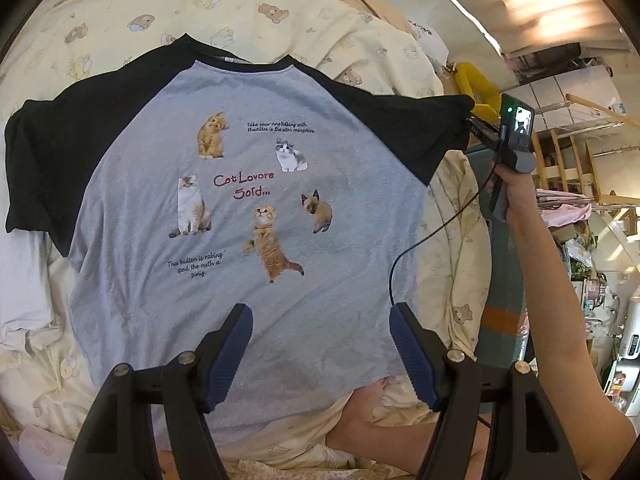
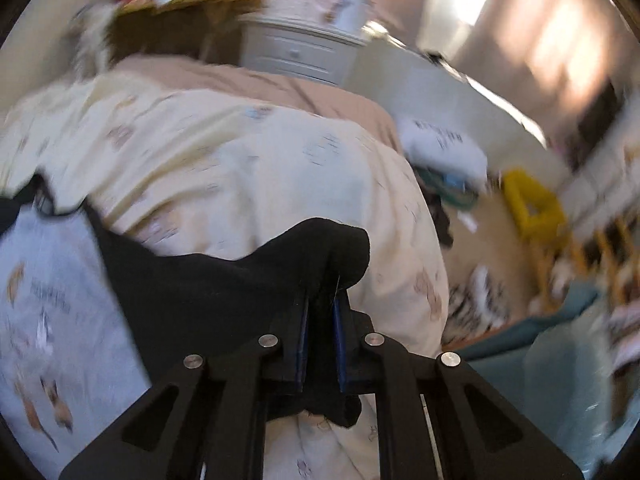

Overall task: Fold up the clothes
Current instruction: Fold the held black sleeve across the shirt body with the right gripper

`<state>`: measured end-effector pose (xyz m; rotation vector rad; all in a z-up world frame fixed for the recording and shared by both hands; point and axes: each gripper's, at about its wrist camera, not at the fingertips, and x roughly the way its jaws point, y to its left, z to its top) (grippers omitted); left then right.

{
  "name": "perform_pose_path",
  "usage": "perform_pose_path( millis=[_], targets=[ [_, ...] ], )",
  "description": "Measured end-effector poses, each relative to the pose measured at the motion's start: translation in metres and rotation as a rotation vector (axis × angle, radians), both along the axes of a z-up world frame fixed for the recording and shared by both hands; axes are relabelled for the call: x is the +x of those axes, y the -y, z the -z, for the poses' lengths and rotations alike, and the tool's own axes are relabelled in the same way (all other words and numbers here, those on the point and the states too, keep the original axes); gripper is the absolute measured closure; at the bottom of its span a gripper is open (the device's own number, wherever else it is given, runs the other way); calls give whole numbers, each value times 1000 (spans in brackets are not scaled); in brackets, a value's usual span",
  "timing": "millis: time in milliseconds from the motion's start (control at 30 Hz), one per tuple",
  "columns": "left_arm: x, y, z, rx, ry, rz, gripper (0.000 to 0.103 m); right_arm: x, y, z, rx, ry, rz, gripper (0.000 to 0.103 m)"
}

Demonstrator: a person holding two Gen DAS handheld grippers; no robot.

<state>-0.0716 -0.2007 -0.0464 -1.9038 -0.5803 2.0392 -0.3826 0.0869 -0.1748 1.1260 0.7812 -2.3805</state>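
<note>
Right gripper [image 2: 320, 320] clamped the black sleeve [image 2: 240, 280] at the t-shirt's [image 1: 240, 200] far right end; left gripper [image 1: 320, 344] hung apart over the hem.

— Bedding? 
— Cream duvet [image 1: 280, 12] with bear print, spread across the bed; white pillow [image 2: 440, 148] at far right. 
— Furniture? 
— White nightstand [image 2: 300, 48], far; yellow stool [image 2: 532, 204] on the floor, right.

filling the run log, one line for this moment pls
shirt: flat on bed | right tongs: shut on black sleeve | left tongs: open above hem
</note>
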Motion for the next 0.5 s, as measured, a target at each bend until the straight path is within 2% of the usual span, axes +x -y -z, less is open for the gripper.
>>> perform_pose_path(
  millis=[133, 233, 367, 433, 500],
  targets=[
    [4, 5, -8, 15, -20, -15, 31, 68, 48, 7, 149, -106, -180, 92],
    [6, 7, -13, 29, -30, -27, 31, 147, 82, 48, 266, -119, -352, 92],
    [8, 6, -19, 39, -51, -26, 31, 222, 104, 131, 415, -61, -505, 91],
    [10, 6, -22, 28, -72, -23, 31, 247, 108, 160, 481, -66, -568, 88],
    [12, 6, -25, 20, -96, -20, 31, 264, 111, 171, 488, -35, -608, 78]
  ],
)
